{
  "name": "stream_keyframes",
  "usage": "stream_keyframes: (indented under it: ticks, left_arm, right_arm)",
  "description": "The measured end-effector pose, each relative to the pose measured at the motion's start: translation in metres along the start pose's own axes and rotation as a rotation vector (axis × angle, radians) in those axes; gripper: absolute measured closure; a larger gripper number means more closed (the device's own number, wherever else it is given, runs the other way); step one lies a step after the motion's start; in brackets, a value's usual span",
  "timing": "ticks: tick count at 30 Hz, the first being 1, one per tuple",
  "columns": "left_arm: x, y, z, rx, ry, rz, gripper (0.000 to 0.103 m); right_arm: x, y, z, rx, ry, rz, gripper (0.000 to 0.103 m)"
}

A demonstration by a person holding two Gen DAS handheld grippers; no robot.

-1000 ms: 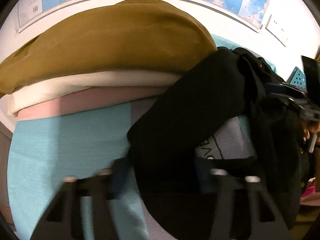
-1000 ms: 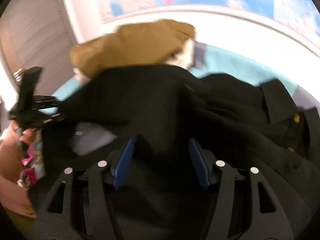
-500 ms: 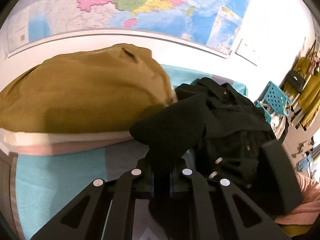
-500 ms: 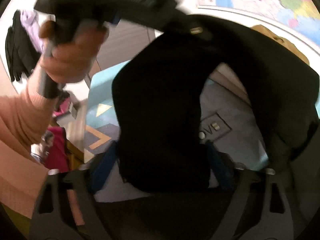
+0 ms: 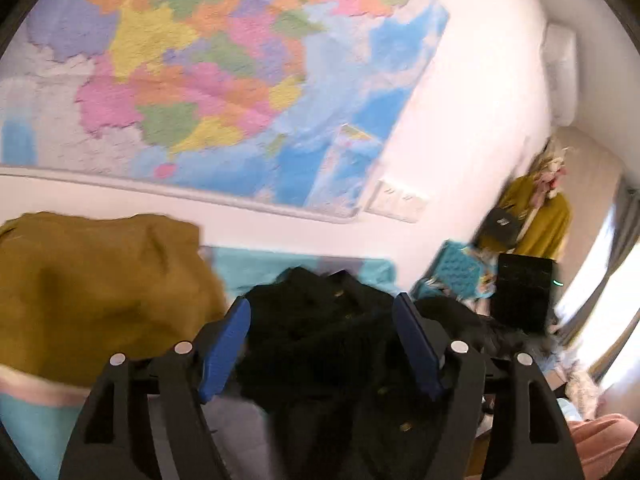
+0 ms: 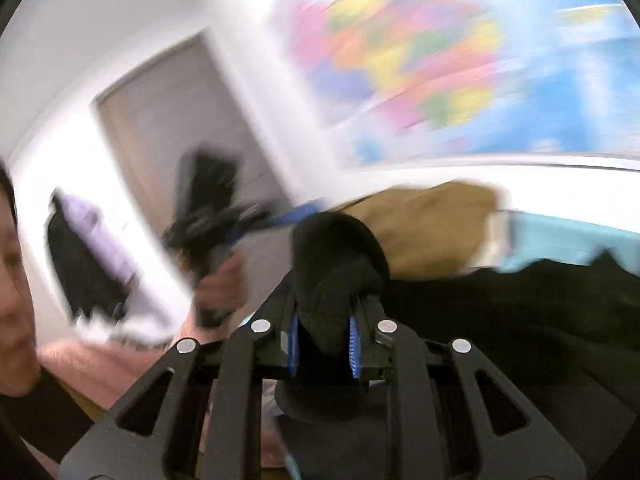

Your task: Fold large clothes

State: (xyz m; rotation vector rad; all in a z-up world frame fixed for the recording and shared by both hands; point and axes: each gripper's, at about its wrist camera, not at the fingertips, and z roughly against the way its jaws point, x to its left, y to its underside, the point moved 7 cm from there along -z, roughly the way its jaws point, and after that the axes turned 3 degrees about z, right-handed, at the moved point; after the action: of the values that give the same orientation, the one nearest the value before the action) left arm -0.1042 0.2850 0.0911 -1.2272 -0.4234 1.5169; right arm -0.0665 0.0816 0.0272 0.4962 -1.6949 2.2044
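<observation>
Item: black garment [image 5: 320,344], heaped on the teal bed cover [image 5: 248,268], at three o'clock of the mustard pile [image 5: 92,292].

Right gripper [image 6: 324,338]: jaws closing, clamped on a bunched black fold.

Left gripper [image 5: 320,344]: jaws opening, nothing pinched (cloth lies beyond).

Step, judged: regrasping to spread the garment. Next calls for a second edge hold.

Turquoise-covered surface [image 5: 256,270] against wall. Lying on it: black garment [image 5: 320,344], crumpled; beside it, stacked folded clothes, mustard piece [image 5: 96,292] topmost.
</observation>
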Motion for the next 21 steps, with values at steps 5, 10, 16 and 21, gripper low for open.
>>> stream_keyframes:
  ticks: [5,10,16,21]
  left_arm:
    - [0.009,0.039,-0.066,0.165,-0.106,-0.019,0.037]
    - [0.026,0.09,-0.128,0.343,-0.238,-0.082,0.043]
    - [0.042,0.116,-0.168,0.45,-0.288,-0.073,0.046]
    - [0.03,0.105,-0.173,0.421,-0.268,-0.113,0.046]
  right_arm:
    - [-0.087,0.028,0.073,-0.026,0.185,-0.202,0.083]
    - [-0.183,0.112,0.093,0.125,0.414,-0.46,0.053]
    - [-0.162,0.136,0.12,0.018,0.508,-0.408,0.01]
    - [-0.122,0.136,0.126,0.053,0.596,-0.178,0.009]
